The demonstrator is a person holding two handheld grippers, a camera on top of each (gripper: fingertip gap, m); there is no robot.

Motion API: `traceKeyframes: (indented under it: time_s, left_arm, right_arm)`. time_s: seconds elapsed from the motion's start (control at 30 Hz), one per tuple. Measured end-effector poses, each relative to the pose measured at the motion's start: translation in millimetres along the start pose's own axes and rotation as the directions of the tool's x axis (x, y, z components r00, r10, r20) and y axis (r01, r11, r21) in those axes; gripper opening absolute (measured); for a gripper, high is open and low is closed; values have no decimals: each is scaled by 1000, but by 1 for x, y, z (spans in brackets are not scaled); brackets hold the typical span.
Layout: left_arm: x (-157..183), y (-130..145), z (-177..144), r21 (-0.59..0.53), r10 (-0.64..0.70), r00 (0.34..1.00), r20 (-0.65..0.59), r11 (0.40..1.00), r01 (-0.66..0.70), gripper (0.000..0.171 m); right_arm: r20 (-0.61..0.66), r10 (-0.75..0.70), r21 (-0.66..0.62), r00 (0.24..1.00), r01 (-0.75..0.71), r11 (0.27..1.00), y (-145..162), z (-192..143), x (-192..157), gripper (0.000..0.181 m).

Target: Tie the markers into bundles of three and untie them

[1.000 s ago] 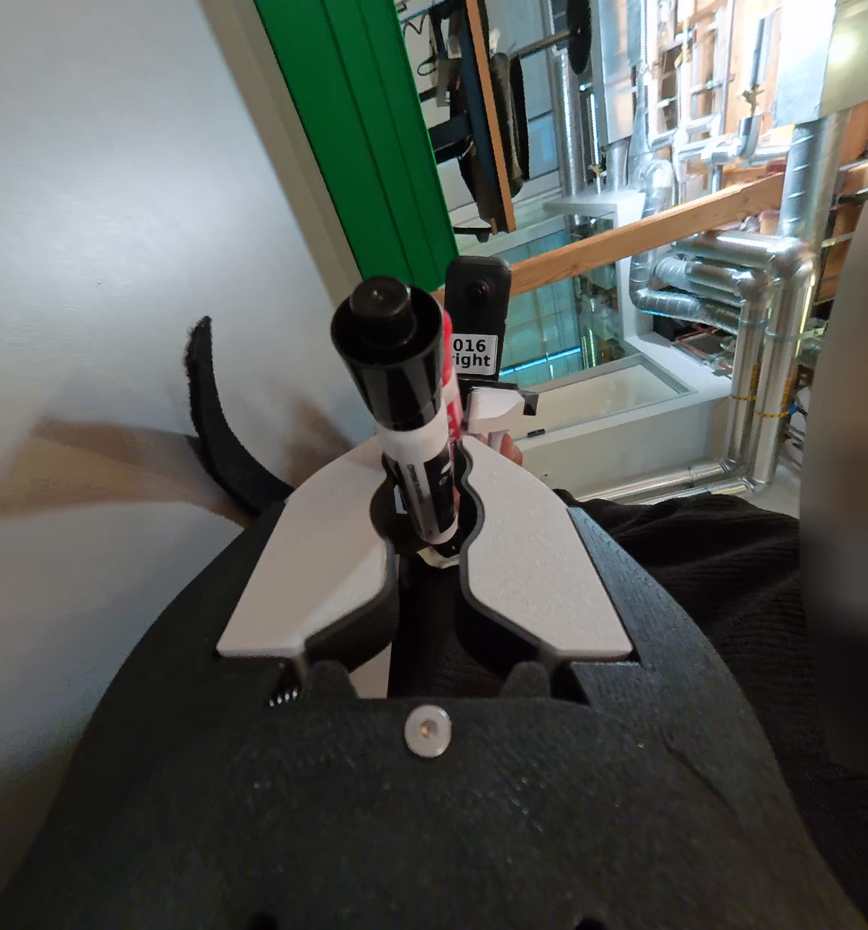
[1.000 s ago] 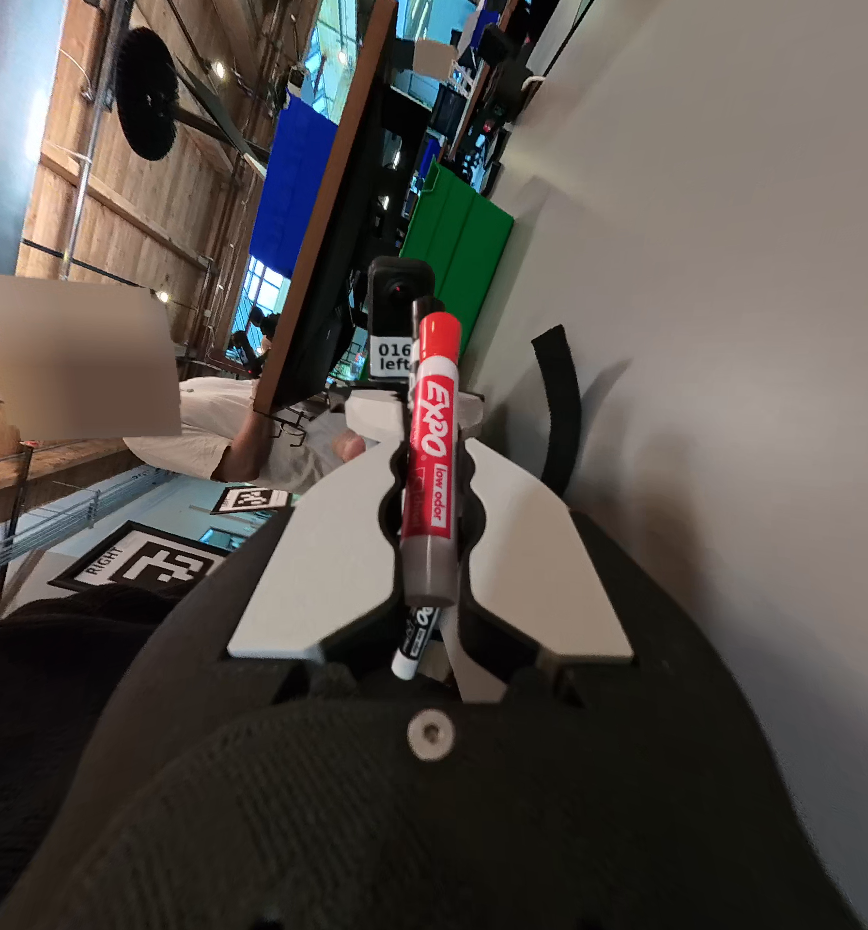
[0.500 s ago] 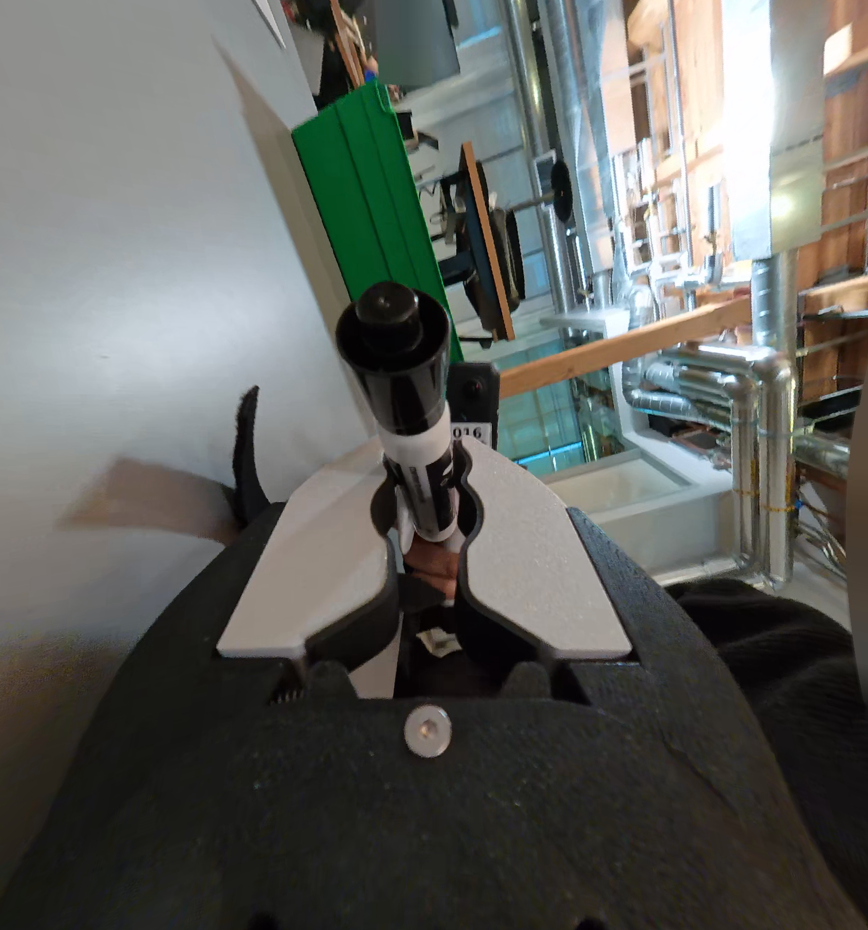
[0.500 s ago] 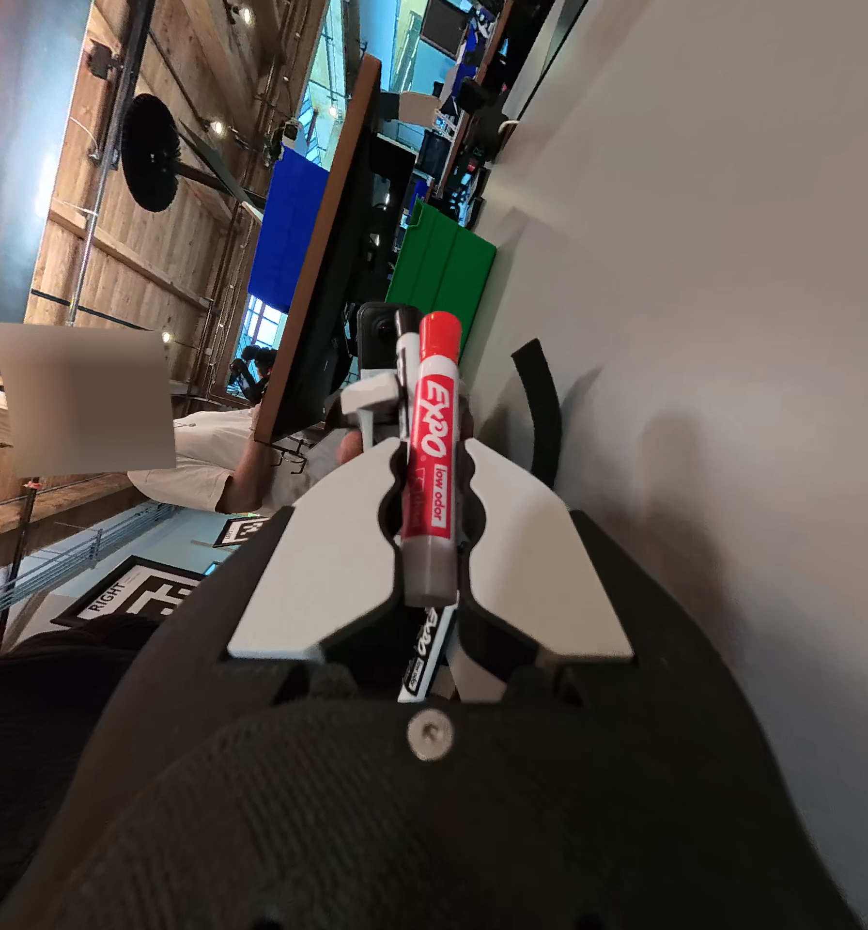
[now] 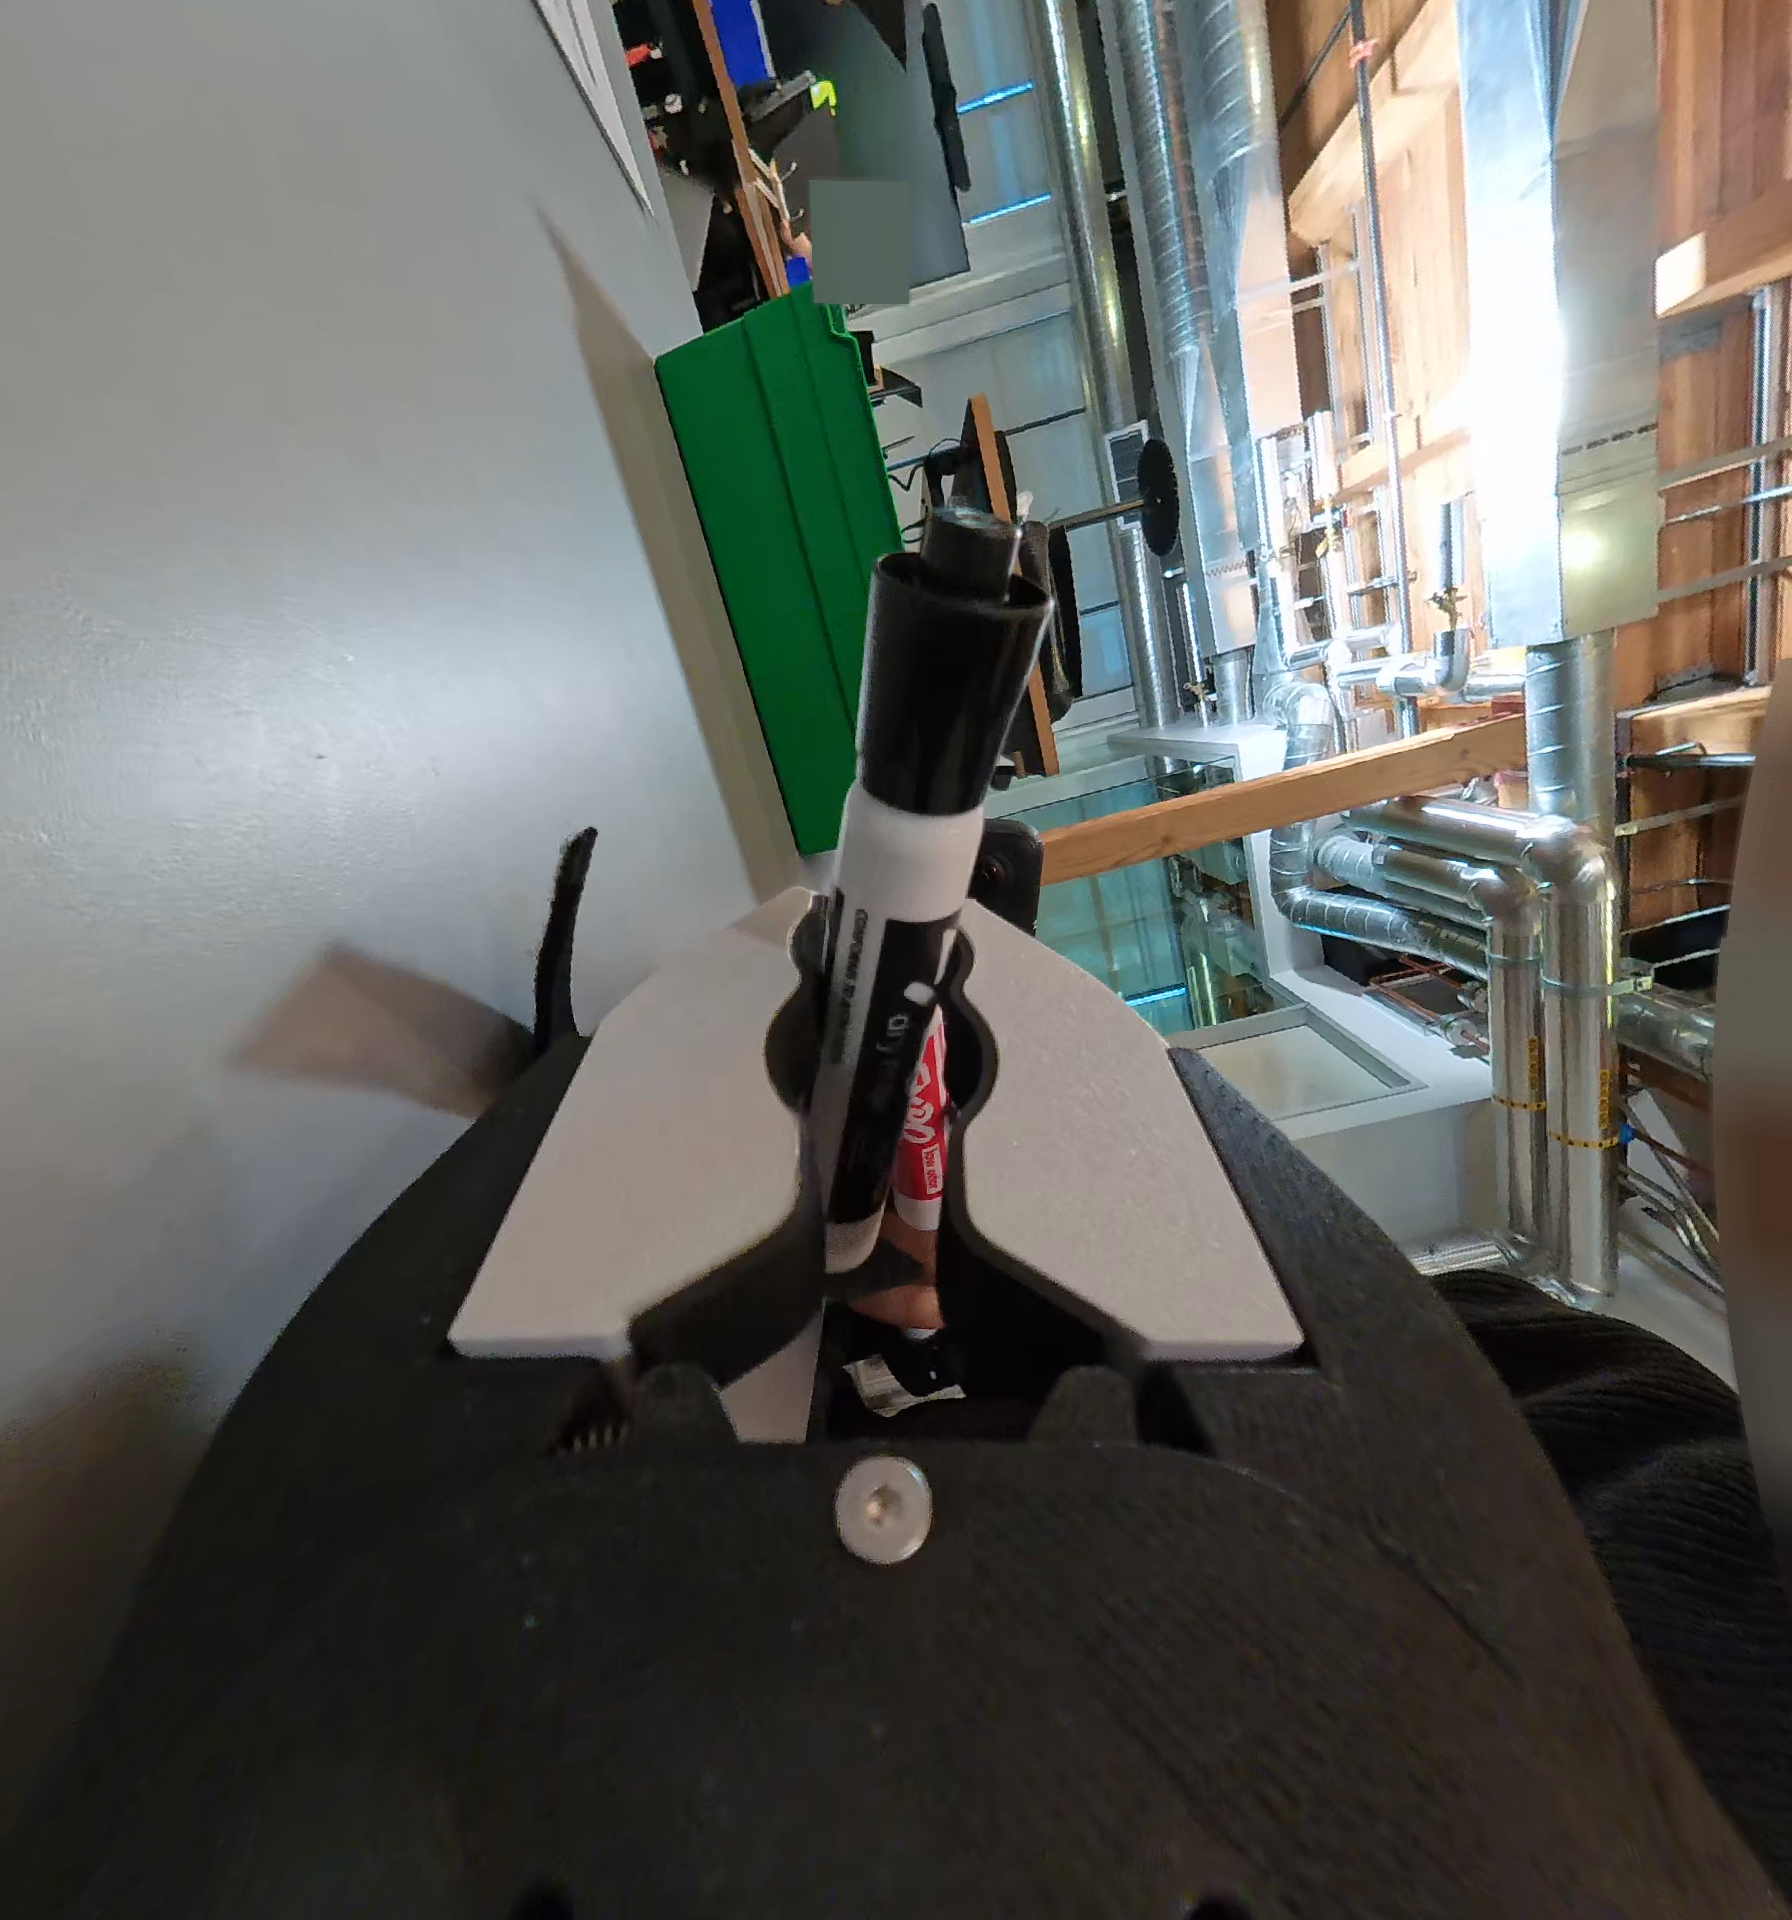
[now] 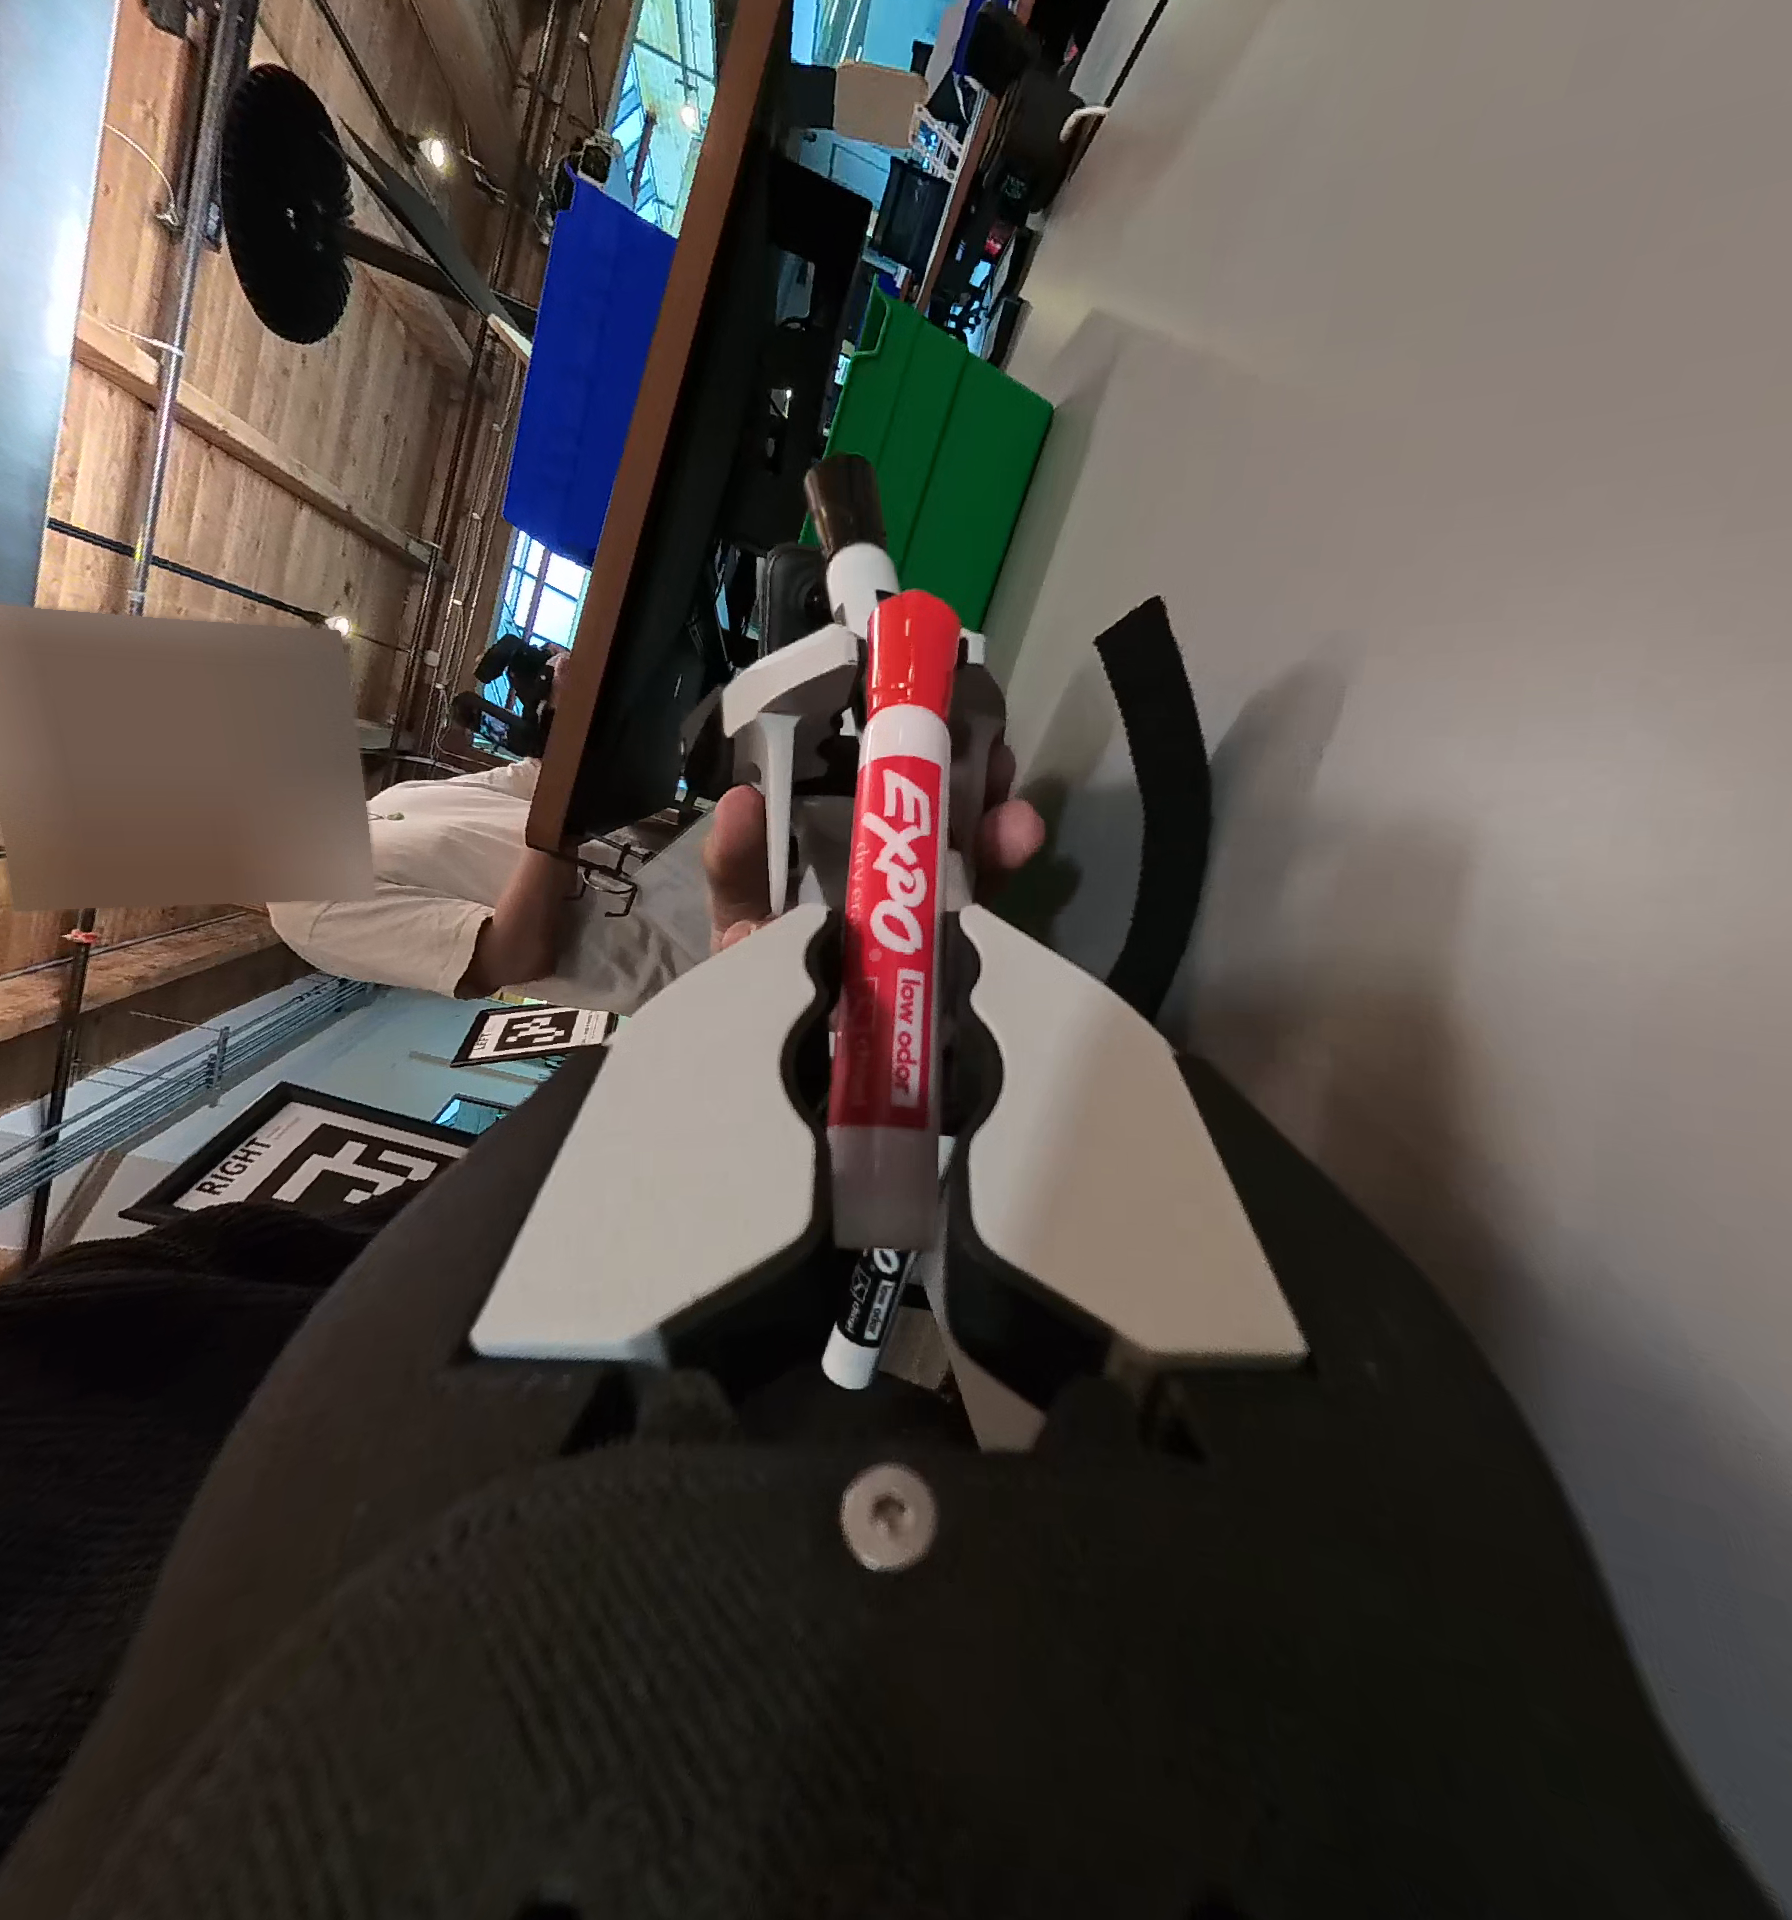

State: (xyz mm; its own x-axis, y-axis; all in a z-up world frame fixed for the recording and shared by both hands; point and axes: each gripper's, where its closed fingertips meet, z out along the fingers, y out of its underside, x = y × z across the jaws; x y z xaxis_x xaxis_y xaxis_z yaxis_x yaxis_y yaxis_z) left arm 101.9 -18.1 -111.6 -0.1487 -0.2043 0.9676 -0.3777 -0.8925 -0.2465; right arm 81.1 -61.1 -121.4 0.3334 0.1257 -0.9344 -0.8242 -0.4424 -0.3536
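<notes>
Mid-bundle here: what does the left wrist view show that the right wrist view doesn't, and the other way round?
Only the left wrist view: the black marker front-on, cap pointing away, clamped in the left gripper, plus silver pipes and a wooden rail.

Only the right wrist view: the red marker lengthwise in the right gripper, a hand behind it, a blue panel, and a seated person's sleeve.

Both: both markers, the black strap, the green bin, the grey tabletop.
</notes>
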Motion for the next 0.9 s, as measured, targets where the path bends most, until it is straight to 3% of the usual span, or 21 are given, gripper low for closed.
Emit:
traceKeyframes:
  time_s: [0.9]
  left_arm:
    - [5, 34, 20, -92, -116, 992, -45, 990, 111, 19]
  right_arm:
    - [20, 14, 19, 1000, -15, 1000, -4, 5, 0, 19]
